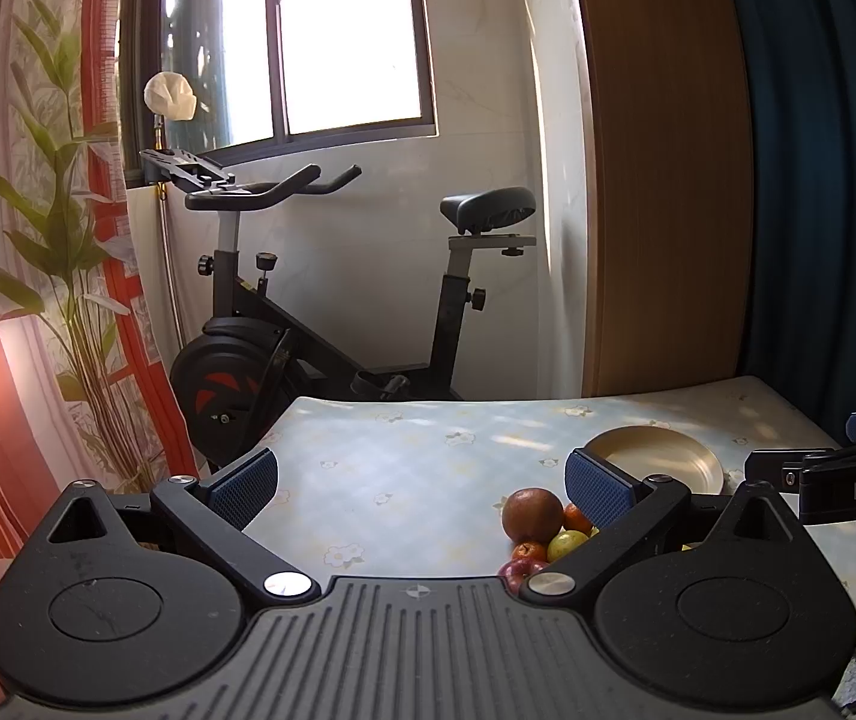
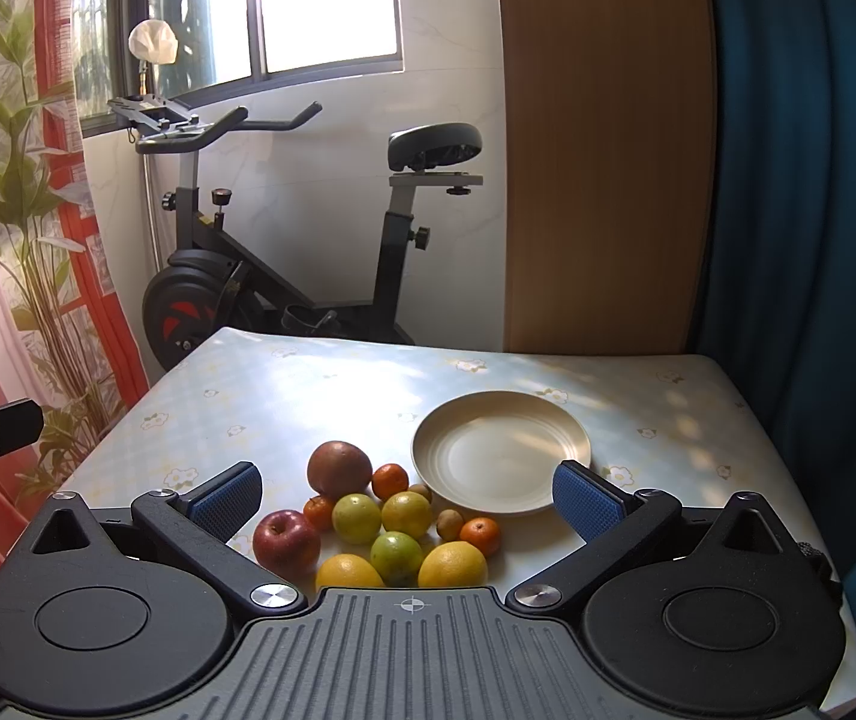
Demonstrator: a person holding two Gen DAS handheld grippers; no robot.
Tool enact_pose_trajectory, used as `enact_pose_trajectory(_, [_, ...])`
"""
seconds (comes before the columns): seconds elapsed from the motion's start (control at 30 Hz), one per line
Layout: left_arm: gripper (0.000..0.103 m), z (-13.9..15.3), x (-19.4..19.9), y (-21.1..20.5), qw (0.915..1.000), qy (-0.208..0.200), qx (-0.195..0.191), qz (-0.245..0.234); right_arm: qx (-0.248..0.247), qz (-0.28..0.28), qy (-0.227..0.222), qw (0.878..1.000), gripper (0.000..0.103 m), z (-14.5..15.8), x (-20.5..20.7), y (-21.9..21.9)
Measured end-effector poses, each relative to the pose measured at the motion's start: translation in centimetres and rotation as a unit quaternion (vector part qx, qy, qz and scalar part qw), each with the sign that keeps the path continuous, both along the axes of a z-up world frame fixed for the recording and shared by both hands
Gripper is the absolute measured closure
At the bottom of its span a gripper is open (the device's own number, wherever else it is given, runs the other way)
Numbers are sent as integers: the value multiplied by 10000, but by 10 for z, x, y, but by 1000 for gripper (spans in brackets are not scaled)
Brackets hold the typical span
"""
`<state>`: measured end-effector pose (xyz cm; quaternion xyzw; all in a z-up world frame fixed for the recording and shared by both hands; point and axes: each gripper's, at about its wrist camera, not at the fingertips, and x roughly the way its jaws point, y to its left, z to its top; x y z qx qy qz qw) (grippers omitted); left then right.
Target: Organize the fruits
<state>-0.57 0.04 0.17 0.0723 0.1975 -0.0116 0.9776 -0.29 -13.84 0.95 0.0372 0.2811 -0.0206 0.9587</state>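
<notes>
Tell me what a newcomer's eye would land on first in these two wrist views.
First the heap of loose fruit on the pale flowered tablecloth: yellow citrus, small oranges, a red apple and a big reddish-brown round fruit. Just right of the heap sits an empty cream round plate. Behind the table a black exercise bike stands under the bright window; the right gripper is wide open.

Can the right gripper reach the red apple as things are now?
Probably yes. The right gripper is open and holds nothing, and the red apple lies at the near left edge of the fruit pile, beside its left finger, with nothing covering it.
</notes>
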Motion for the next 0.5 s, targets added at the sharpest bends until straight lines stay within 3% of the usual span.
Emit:
enact_pose_trajectory(0.3, [0, 0, 0, 2, 10000, -30, -20, -24, 125, 47, -60, 9999, 0, -1, 1, -7])
enact_pose_trajectory(0.5, [0, 2, 13, 6, 9997, -59, -12, -242, 293, 382, -404, 9980, 0, -8, 6, -16])
